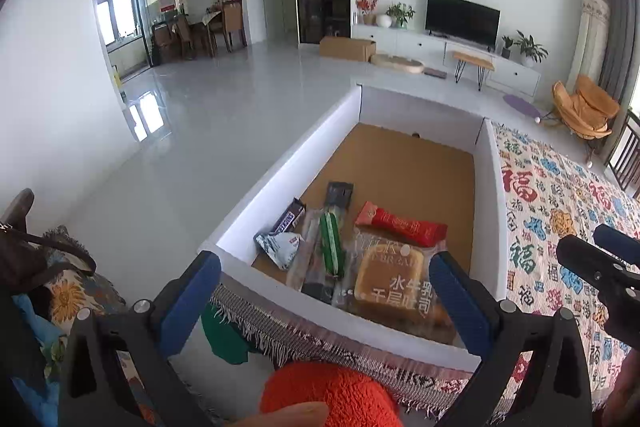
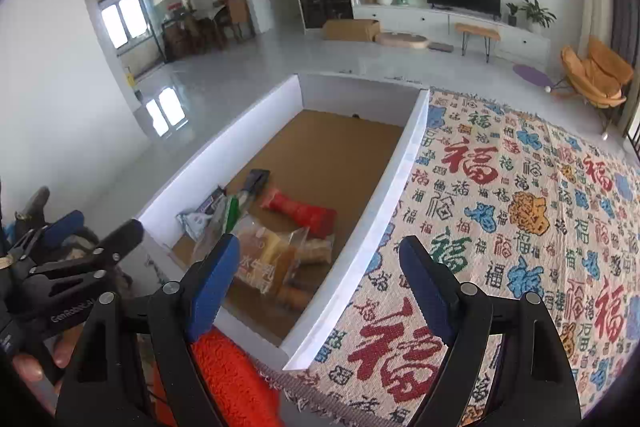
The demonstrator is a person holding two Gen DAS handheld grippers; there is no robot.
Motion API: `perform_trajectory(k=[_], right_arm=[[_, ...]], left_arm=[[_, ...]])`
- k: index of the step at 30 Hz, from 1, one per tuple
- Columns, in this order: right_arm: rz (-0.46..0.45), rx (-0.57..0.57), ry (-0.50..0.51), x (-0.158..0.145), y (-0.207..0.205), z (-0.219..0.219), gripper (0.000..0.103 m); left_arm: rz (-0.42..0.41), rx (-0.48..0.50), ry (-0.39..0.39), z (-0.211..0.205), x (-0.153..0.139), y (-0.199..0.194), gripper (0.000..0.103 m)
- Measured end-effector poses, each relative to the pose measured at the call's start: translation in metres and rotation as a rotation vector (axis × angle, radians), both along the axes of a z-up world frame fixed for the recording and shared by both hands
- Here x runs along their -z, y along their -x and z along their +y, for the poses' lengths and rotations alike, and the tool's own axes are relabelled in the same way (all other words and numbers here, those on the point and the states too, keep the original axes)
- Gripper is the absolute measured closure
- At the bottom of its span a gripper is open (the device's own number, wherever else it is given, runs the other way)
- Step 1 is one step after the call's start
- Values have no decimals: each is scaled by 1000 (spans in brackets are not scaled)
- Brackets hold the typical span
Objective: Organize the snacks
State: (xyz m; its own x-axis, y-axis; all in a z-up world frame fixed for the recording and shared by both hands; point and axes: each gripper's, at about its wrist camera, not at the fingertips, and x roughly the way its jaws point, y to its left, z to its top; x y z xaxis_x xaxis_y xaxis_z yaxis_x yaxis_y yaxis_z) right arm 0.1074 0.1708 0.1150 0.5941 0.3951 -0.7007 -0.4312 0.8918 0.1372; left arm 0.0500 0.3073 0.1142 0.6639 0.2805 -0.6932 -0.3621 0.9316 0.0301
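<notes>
**Left wrist view: both tongs spread wide and empty over the snack box**

In the left wrist view we see the left tongs (image 1: 326, 291) held above the near wall of the white box (image 1: 280, 167), tilted down into it. Its blue pads (image 1: 192, 291) stand far apart with nothing between them. In the right wrist view the right tongs (image 2: 320, 287) hover over the box's near right corner, likewise spread wide and gripping nothing. Each tongs appears at the edge of the other's view.

The snacks lie grouped at the near end of the box, on its brown floor:
- a clear-wrapped toast pack (image 1: 390, 277), nearest;
- a red packet (image 1: 400, 227) just behind it;
- a green-striped packet (image 1: 331, 241) to the left;
- a dark chocolate bar (image 1: 289, 217) by the left wall;
- a blue-and-white pouch (image 1: 278, 247) in front of the bar;
- a dark flat packet (image 1: 339, 193) farthest back.

The box sits on a patterned cloth (image 2: 520, 207) printed with red, blue and green characters, with a fringed edge. We cannot tell what lies under the cloth. An orange fuzzy item (image 1: 332, 395) sits below the tongs.

Beyond is a living room with grey tiled floor (image 1: 220, 99), a television (image 1: 462, 15) on a white cabinet, a cardboard carton (image 1: 346, 47) and an orange chair (image 1: 586, 107).
</notes>
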Motion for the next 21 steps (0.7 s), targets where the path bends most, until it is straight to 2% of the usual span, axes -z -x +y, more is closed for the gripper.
perform_trajectory(k=[3, 8, 16, 21], right_arm=[[-6, -7, 15, -1, 4, 3, 18], [-38, -12, 48, -5, 11, 8, 18], [-52, -21, 83, -6, 14, 13, 18], [-56, -25, 103, -4, 13, 20, 18]], left_arm=[[6, -1, -16, -1, -1, 1, 0], [13, 3, 18, 4, -1, 4, 0], [22, -28, -83, -3, 1, 10, 0], [23, -36, -65, 5, 3, 11, 0]])
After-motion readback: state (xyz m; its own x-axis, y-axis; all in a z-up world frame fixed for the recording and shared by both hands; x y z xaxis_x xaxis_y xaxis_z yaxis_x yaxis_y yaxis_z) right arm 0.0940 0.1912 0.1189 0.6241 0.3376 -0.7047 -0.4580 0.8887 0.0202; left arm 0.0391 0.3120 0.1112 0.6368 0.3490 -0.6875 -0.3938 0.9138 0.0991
